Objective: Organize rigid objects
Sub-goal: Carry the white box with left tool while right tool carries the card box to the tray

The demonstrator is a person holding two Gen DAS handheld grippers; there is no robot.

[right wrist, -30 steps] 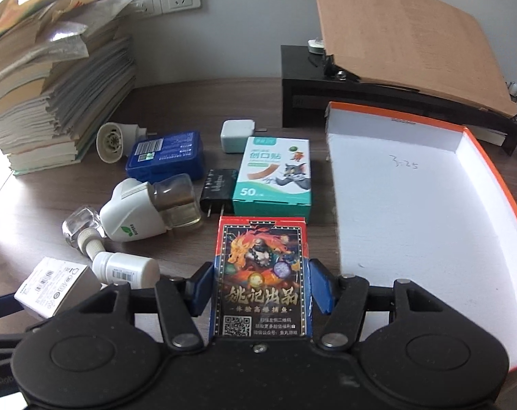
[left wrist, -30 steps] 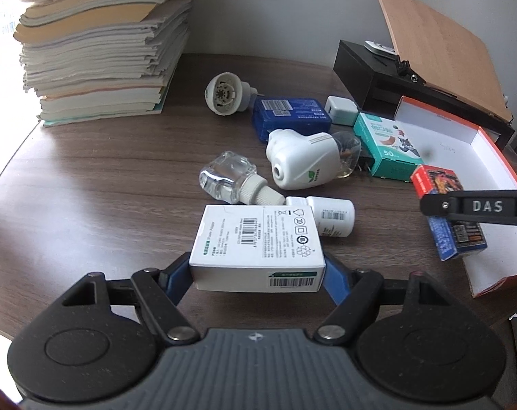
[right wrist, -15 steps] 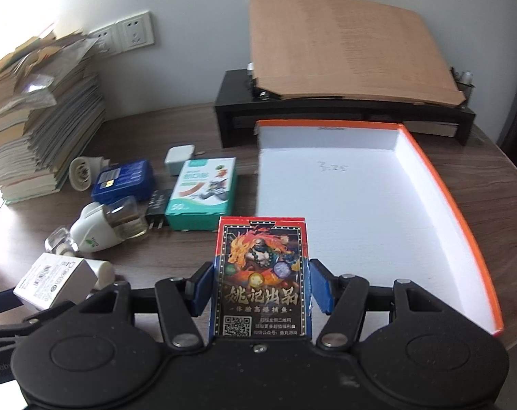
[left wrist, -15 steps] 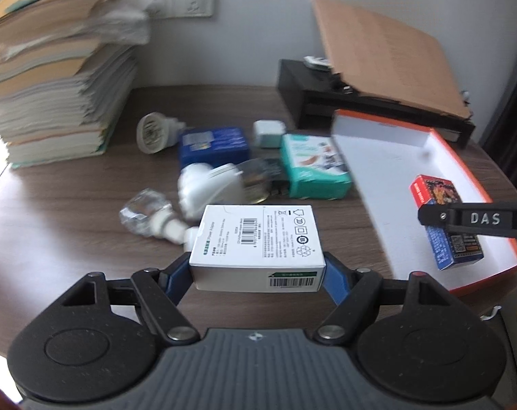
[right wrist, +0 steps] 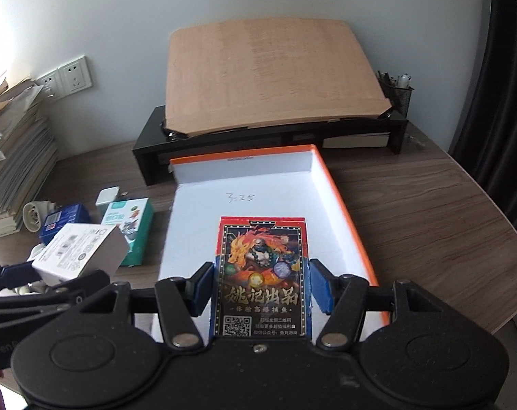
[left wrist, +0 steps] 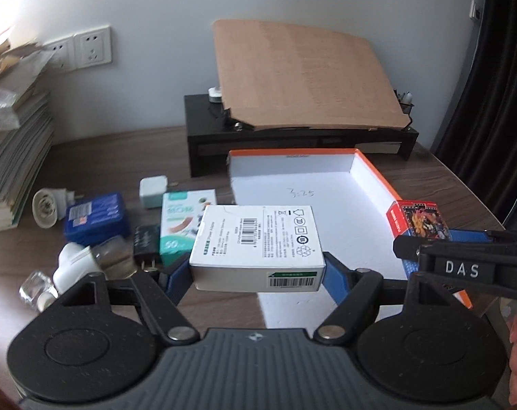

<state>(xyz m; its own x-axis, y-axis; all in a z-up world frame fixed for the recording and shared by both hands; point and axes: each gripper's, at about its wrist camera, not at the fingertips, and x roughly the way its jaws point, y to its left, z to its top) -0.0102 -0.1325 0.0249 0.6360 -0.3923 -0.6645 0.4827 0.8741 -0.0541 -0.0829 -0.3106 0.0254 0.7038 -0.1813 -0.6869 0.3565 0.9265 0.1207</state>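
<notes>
White carton [left wrist: 258, 239]: clamped by its short ends in the left hand-held gripper [left wrist: 256, 270], carried above the orange-rimmed tray [left wrist: 371, 174]. Card box [right wrist: 262, 273]: clamped by the right hand-held gripper [right wrist: 262, 288], further right. Both judged light, stiff, crushable if overpressed.

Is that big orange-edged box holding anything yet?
Empty: the orange-edged box shows only bare white floor; the card pack and white carton are held in grippers above.

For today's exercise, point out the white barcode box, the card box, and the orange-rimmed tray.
white barcode box [left wrist: 258, 235], left wrist view, top face.
card box [right wrist: 262, 273], right wrist view, printed front.
orange-rimmed tray [right wrist: 340, 205], right wrist view, right wall.
</notes>
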